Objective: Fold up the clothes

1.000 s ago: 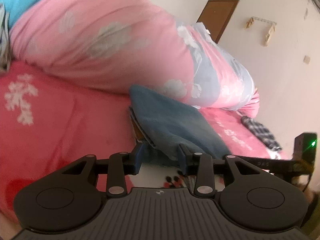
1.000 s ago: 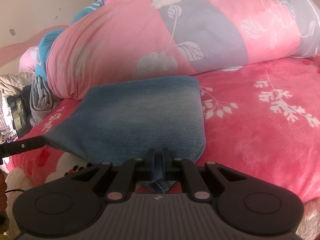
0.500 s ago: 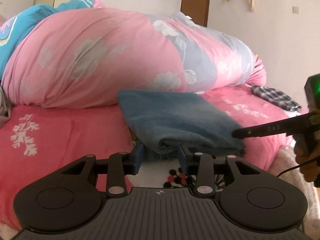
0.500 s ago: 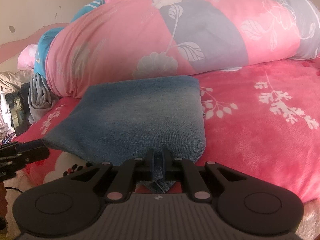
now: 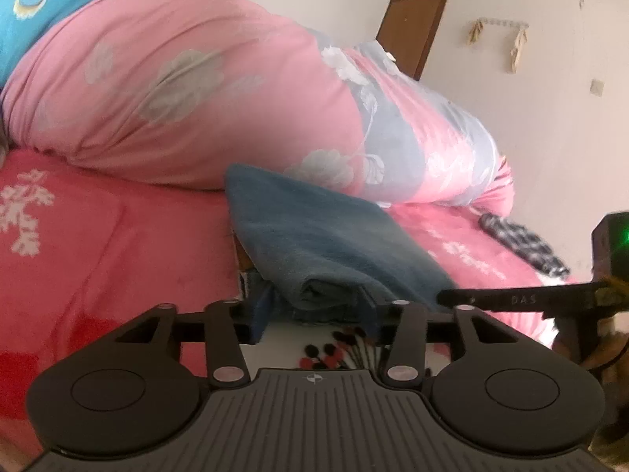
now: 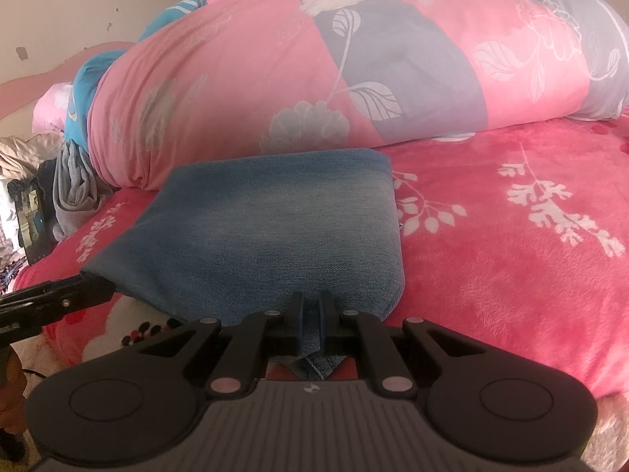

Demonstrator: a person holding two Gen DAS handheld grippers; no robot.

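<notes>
A folded pair of blue jeans (image 6: 267, 228) lies on the red bed sheet (image 6: 511, 275) near the bed's front edge. My right gripper (image 6: 310, 322) is shut on the near hem of the jeans, and a bit of denim pokes out below its fingers. In the left wrist view the jeans (image 5: 326, 244) show their layered folded end. My left gripper (image 5: 316, 314) is open, its two fingers wide apart on either side of that end. The right gripper's finger (image 5: 511, 299) reaches in from the right. The left gripper's finger (image 6: 59, 299) touches the jeans' left corner.
A big rolled pink and grey floral quilt (image 6: 354, 70) lies right behind the jeans. A checked garment (image 5: 523, 247) sits on the sheet at the far right. Grey clothes (image 6: 74, 188) are piled at the bed's left end. A brown door (image 5: 412, 31) is in the back wall.
The left wrist view swung level, then tilted again, and the left gripper's finger moved in to the jeans' left corner. The right gripper stayed shut on the hem, closer in.
</notes>
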